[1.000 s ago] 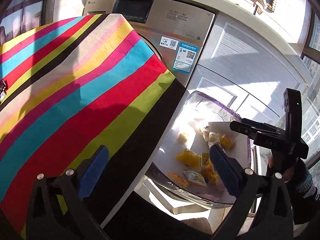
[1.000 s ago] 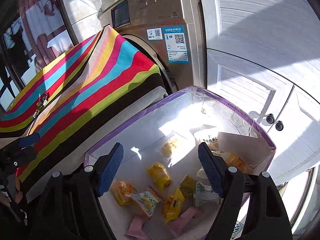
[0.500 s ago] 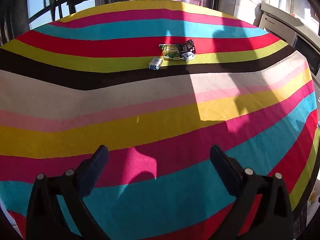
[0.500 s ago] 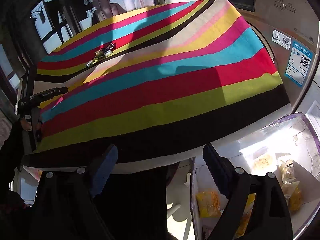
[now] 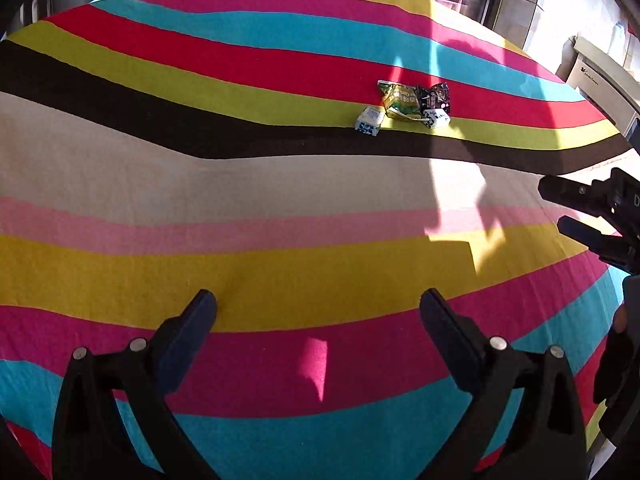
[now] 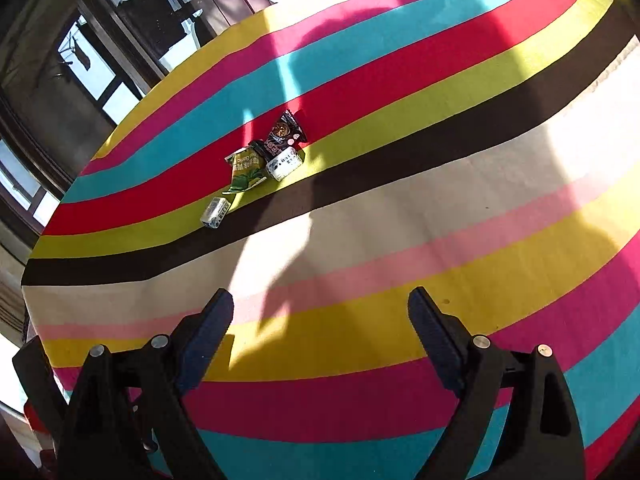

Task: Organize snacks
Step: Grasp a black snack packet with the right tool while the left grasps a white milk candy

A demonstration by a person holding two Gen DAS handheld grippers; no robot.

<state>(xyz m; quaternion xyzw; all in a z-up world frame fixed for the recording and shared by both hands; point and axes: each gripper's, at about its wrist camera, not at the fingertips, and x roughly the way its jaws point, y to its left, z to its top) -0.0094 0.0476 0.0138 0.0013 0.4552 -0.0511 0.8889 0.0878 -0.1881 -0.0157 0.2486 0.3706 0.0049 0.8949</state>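
Striped tablecloth bears four snack packets; both hand-held grippers gape empty.

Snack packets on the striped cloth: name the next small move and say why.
Probably move the open, empty right tool forward toward the white packet at the near edge of the cluster. Four packets lie together on the striped cloth, well beyond both tools; the left tool is empty too.

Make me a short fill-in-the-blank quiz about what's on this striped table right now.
1. The snacks number ____.
2. The green packet lies beside a ____ packet.
3. Both tools, left and right, are ____, holding nothing.
4. The cloth is ____, not plain.

Missing words: four; black; open; striped
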